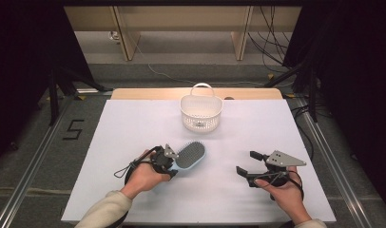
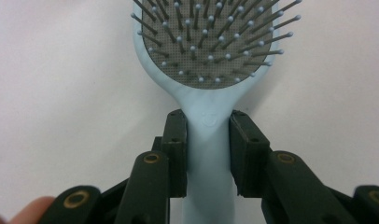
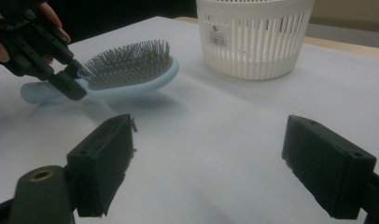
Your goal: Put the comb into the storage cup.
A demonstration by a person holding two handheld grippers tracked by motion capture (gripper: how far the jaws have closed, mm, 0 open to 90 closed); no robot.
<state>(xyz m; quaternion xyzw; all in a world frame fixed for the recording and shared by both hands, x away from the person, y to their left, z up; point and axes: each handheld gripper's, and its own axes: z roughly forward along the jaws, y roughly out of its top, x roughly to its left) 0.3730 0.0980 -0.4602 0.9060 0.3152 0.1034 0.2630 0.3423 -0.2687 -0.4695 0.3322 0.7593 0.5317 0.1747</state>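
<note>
Jaws of the left gripper [image 2: 207, 154] pinch the brush [image 2: 206, 65] at the neck of its pale blue handle, one pad on either side, pressed flush. Bristles face up; head points away from the hand toward the far right. In the right gripper view the head seems lifted just off the sheet, with a shadow beneath, though the angle is low and I can't be sure. Right gripper [image 1: 249, 167], near right of the table [image 1: 134, 123], has its jaws spread wide with nothing between them, pointing left, well apart from the brush. White basket [image 1: 201, 113] stands upright at the far middle, beyond the brush head, not touching it.
</note>
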